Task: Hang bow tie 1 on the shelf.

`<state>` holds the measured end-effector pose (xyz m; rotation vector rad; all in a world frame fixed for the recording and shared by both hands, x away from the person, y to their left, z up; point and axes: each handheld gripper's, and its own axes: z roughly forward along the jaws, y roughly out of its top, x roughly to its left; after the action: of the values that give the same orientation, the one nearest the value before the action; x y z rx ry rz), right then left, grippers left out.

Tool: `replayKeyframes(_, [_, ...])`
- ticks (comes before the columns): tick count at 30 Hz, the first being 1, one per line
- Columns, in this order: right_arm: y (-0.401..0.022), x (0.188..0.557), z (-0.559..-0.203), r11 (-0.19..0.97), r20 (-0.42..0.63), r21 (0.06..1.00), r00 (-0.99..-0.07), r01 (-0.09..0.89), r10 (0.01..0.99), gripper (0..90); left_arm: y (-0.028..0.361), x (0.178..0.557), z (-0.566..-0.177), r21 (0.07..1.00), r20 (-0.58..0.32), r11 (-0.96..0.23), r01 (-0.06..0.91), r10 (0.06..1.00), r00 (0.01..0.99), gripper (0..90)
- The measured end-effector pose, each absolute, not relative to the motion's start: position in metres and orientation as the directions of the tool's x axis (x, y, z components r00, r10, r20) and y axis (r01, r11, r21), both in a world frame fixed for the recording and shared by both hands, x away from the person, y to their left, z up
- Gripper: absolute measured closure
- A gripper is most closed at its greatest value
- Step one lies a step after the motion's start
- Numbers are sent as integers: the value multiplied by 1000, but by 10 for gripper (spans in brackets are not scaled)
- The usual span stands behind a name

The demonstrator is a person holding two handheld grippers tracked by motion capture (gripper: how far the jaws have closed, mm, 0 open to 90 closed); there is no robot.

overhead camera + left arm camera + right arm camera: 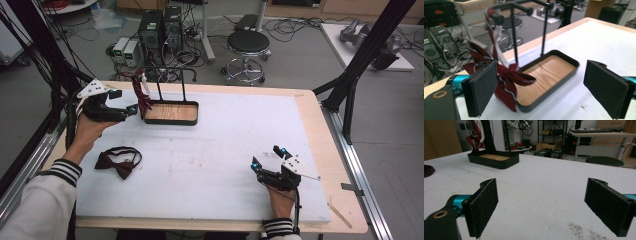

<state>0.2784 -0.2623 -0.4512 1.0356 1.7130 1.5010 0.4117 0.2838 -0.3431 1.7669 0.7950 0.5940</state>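
A dark red bow tie point(141, 95) hangs by its strap from the left arm of a black stand whose wooden-bottomed tray point(170, 112) sits at the back left of the white mat. In the left gripper view the red bow tie point(506, 77) droops over the tray's rim point(554, 85), just beyond the left pad. My left gripper point(131, 111) hovers beside it, open, with nothing between the pads point(544, 80). A dark brown bow tie point(118, 161) lies flat on the mat at the front left. My right gripper point(267, 157) rests low at the front right, open and empty point(544, 202).
The white mat point(215, 150) covers most of the wooden table. Behind the table stand a black stool point(247, 45) and computer towers point(160, 30) with cables. Black frame posts point(360, 55) rise at the table's right and left sides.
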Motion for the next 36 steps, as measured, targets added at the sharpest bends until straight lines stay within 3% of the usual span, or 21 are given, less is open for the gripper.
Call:
replayKeyframes(21, [-262,277,-451,35,45,988,-494,151,868,109,293,340,-369,991,30,-110,74,730,683,127])
replayKeyframes(36, [-262,277,-451,40,37,989,-496,144,867,110,297,326,-389,993,28,-94,65,753,658,127])
